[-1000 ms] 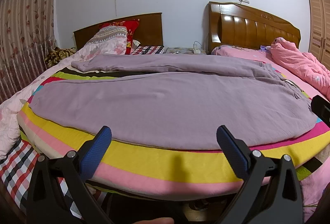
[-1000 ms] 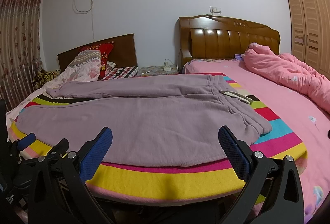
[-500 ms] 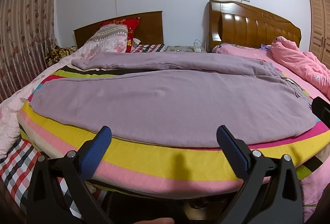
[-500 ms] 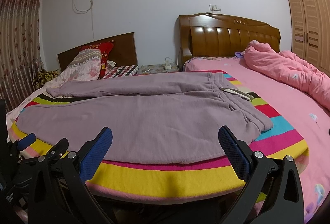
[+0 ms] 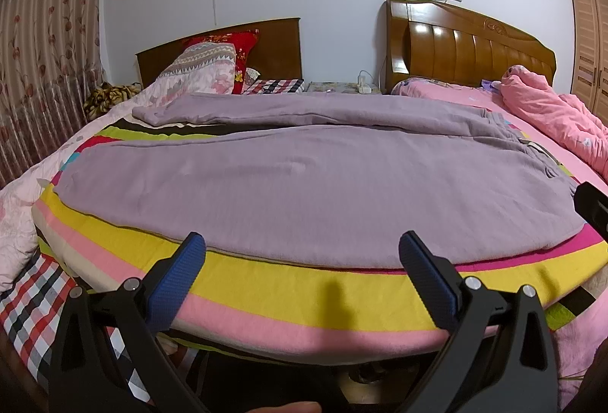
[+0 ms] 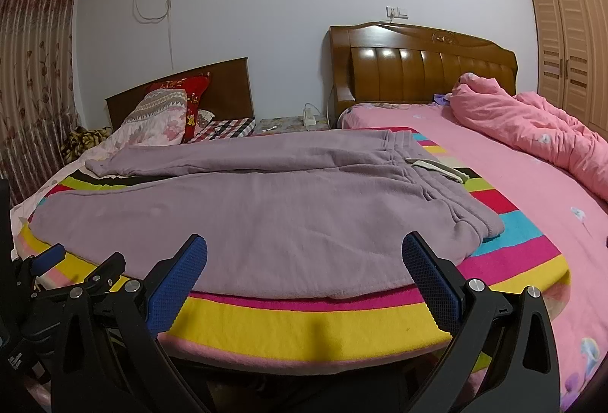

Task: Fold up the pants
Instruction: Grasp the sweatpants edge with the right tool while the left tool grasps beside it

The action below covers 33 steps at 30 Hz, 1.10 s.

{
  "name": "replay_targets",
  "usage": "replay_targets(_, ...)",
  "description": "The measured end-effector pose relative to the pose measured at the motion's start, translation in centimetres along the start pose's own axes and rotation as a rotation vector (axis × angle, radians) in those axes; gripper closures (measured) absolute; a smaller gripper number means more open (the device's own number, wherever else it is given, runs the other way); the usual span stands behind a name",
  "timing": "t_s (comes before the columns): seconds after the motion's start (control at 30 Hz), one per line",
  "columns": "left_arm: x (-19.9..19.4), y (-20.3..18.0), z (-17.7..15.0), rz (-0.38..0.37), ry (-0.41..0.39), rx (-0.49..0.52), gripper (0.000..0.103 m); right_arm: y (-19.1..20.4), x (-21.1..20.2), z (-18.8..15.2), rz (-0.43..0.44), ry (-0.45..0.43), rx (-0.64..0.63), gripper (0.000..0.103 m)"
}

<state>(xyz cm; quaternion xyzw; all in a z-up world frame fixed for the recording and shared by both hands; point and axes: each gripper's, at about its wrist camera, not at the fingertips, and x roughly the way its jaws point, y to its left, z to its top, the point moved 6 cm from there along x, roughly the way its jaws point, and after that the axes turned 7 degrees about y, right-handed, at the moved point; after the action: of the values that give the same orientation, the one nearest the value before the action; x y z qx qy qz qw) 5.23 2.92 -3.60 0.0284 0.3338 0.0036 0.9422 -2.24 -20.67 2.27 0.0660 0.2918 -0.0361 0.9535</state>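
On the striped blanket [image 6: 342,322] the pants [image 6: 266,208] are being kept flat, both legs spread apart, waistband to the right; no fold is judged made yet. Both the left gripper [image 5: 302,263] and right gripper [image 6: 304,265] are being held wide open at the near edge, nothing gripped. Two beds, a pink quilt [image 6: 532,128] and a wardrobe [image 6: 570,48] are being shown behind.

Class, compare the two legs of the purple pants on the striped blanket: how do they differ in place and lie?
The near leg lies broad and smooth along the blanket's front edge; the far leg lies behind it and looks narrower. The near leg's cuff end lies flat; the far leg's cuff is rumpled near the pillows. Both join at the waistband on the right.
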Motion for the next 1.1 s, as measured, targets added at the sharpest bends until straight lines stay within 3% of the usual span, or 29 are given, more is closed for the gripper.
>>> replay_targets(0.27, 0.0, -0.3, 0.6, -0.031, -0.008, 0.051, 0.001, 0.0, 1.4, 0.9, 0.031, 0.022, -0.076, 0.004)
replay_targets(0.4, -0.2, -0.4, 5.6, 0.021, -0.113, 0.160, 0.001, -1.4, 4.0, 5.7, 0.083, 0.055, -0.183, 0.004)
replay_targets(0.5, 1.6, 0.3, 12.1, 0.025, -0.158, 0.181, 0.001, -5.0, 8.5, 12.5, 0.032, 0.104, -0.237, 0.004)
replay_targets(0.63, 9.8, -0.7, 21.3, -0.124, -0.003, 0.281, 0.001, -10.3, 17.2, 19.8, 0.050, 0.199, -0.229, 0.004)
replay_targets(0.73, 17.0, -1.8, 26.7, -0.248, -0.023, 0.300, 0.001, -13.5, 26.1, 23.0, 0.058, 0.299, -0.263, 0.004)
replay_targets(0.77, 19.4, -2.2, 27.5, -0.269, 0.011, 0.315, 0.001, -14.3, 29.4, 23.4, 0.085, 0.342, -0.278, 0.004)
replay_targets(0.83, 25.3, -3.4, 28.6, -0.246, 0.153, 0.383, 0.002, -15.0, 34.2, 23.5, 0.143, 0.412, -0.302, 0.004)
replay_targets(0.93, 31.2, -5.7, 30.0, -0.214, 0.189, 0.539, 0.002, -15.3, 39.8, 23.6, 0.196, 0.483, -0.340, 0.004)
replay_targets(1.03, 35.0, -7.3, 30.7, -0.335, 0.241, 0.634, 0.002, -15.0, 43.6, 24.4, 0.251, 0.519, -0.366, 0.004)
replay_targets(1.1, 37.6, -8.0, 31.2, -0.392, 0.287, 0.679, 0.002, -15.1, 46.0, 23.6, 0.257, 0.597, -0.419, 0.004)
